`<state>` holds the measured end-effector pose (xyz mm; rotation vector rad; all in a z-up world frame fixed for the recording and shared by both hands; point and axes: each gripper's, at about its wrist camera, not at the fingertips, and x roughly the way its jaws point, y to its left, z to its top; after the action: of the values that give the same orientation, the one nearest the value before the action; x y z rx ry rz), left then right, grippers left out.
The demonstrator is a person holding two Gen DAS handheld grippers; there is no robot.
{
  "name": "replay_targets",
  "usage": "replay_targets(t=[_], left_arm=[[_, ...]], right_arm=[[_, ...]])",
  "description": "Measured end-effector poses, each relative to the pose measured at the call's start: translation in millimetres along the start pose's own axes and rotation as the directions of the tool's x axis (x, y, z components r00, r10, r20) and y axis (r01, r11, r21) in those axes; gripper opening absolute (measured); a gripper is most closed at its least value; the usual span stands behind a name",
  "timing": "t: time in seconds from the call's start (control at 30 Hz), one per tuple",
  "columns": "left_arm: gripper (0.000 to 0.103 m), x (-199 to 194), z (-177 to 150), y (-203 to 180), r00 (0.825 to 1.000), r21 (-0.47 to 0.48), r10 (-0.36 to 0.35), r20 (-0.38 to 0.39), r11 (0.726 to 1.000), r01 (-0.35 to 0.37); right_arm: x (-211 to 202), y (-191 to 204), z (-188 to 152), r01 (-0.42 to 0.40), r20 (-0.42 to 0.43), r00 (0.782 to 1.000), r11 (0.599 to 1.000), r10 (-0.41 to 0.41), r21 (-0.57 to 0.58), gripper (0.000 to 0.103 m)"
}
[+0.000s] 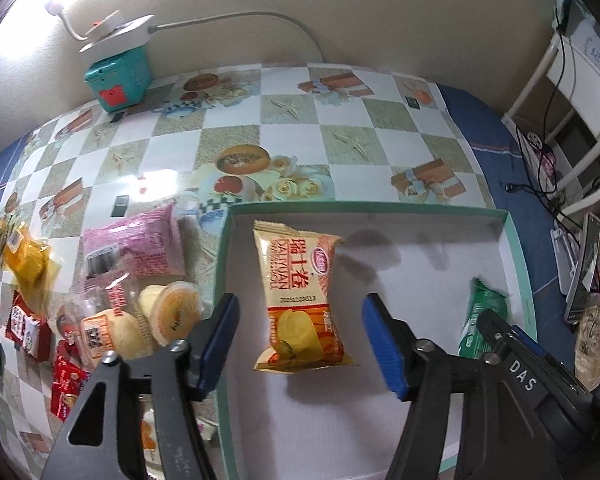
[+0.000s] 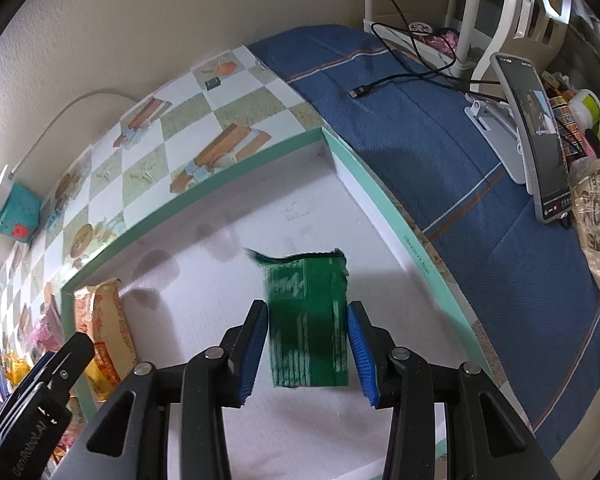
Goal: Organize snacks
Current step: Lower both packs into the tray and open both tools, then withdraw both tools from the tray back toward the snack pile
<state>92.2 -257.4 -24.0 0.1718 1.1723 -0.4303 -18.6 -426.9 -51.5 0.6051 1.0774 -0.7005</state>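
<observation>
A shallow box with a mint-green rim [image 1: 372,209] and white floor lies on the table. A yellow-orange snack pack [image 1: 302,300] lies inside it at the left, below my open left gripper [image 1: 300,342], whose pads stand apart on either side of it. A green snack pack [image 2: 308,320] lies in the box's right part, between the pads of my right gripper [image 2: 307,350]. The pads stand right beside its edges; the pack looks blurred. The green pack [image 1: 482,316] and the right gripper also show in the left wrist view. The yellow pack [image 2: 104,336] shows at the left of the right wrist view.
A heap of loose snacks [image 1: 132,280] lies on the checkered tablecloth left of the box: a pink pack, jelly cups, red and yellow packs. A teal box [image 1: 118,76] with a lamp stands at the back wall. A phone on a stand [image 2: 540,136] and cables lie right, on the blue cloth.
</observation>
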Motion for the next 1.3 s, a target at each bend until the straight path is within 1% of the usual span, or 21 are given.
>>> replay_targets(t=[0.07, 0.13, 0.2, 0.27, 0.33, 0.37, 0.4, 0.63, 0.77, 0.9, 1.03, 1.13, 1.2, 1.3], left_arm=[[0.078, -4.8, 1.9, 4.7, 1.000, -0.015, 0.012, 0.006, 1.000, -0.012], [0.083, -9.4, 3.7, 9.9, 1.000, -0.032, 0.017, 0.013, 0.999, -0.016], [0.085, -13.6, 5.1, 16.0, 1.000, -0.048, 0.018, 0.022, 0.999, -0.016], [0.086, -16.6, 5.8, 23.3, 0.999, -0.065, 0.027, 0.022, 0.998, -0.025], [0.094, -18.3, 6.1, 33.2, 0.999, -0.092, 0.033, 0.015, 0.995, -0.031], [0.096, -19.0, 6.0, 37.9, 0.999, -0.109, 0.034, 0.015, 0.994, -0.032], [0.096, -20.2, 5.8, 43.8, 0.999, -0.128, 0.037, 0.015, 0.991, -0.034], [0.096, -29.3, 1.6, 72.8, 0.999, -0.174, 0.042, 0.010, 0.984, -0.040], [0.096, -34.2, -2.9, 88.7, 0.999, -0.205, 0.039, 0.004, 0.978, -0.037], [0.096, -42.7, -9.5, 101.2, 0.999, -0.224, 0.040, 0.010, 0.974, -0.037], [0.096, -53.1, -17.4, 114.7, 0.998, -0.254, 0.054, 0.031, 0.966, -0.045], [0.096, -61.1, -23.3, 125.3, 0.998, -0.277, 0.026, 0.060, 0.961, -0.008], [0.096, -66.5, -26.3, 129.5, 0.997, -0.285, 0.022, 0.079, 0.959, 0.001], [0.096, -75.1, -32.3, 135.4, 0.994, -0.296, 0.046, 0.101, 0.955, -0.014]], right_arm=[[-4.9, 0.2, 1.5, 0.000, 0.010, 1.000, 1.000, 0.000, -0.005, 0.049], [-11.8, 0.2, 3.2, -0.006, 0.024, 1.000, 1.000, 0.006, -0.005, 0.067], [-18.7, 0.3, 4.4, -0.014, 0.041, 0.999, 1.000, 0.014, -0.002, 0.071], [-26.2, 2.0, 5.4, -0.012, 0.061, 0.998, 1.000, 0.012, -0.011, 0.081], [-31.3, 3.4, 5.8, -0.018, 0.076, 0.997, 1.000, 0.020, -0.018, 0.093], [-32.6, 3.7, 5.7, -0.027, 0.079, 0.996, 0.999, 0.028, -0.020, 0.096], [-32.4, 4.1, 5.6, -0.032, 0.079, 0.996, 0.999, 0.034, -0.024, 0.102], [-31.1, 3.7, -0.2, -0.028, 0.074, 0.997, 0.999, 0.030, -0.027, 0.103], [-35.4, 9.6, -5.1, -0.025, 0.079, 0.996, 0.998, 0.030, -0.062, 0.103], [-35.3, 13.5, -11.8, -0.029, 0.058, 0.998, 0.998, 0.033, -0.064, 0.103], [-34.4, 15.9, -21.6, -0.025, 0.037, 0.999, 0.998, 0.027, -0.060, 0.103], [-37.5, 21.8, -30.2, -0.021, 0.035, 0.999, 0.997, 0.024, -0.078, 0.103], [-41.3, 28.3, -36.4, -0.031, 0.037, 0.999, 0.995, 0.034, -0.094, 0.103], [-47.3, 38.8, -46.1, -0.021, 0.050, 0.998, 0.993, 0.027, -0.118, 0.103]])
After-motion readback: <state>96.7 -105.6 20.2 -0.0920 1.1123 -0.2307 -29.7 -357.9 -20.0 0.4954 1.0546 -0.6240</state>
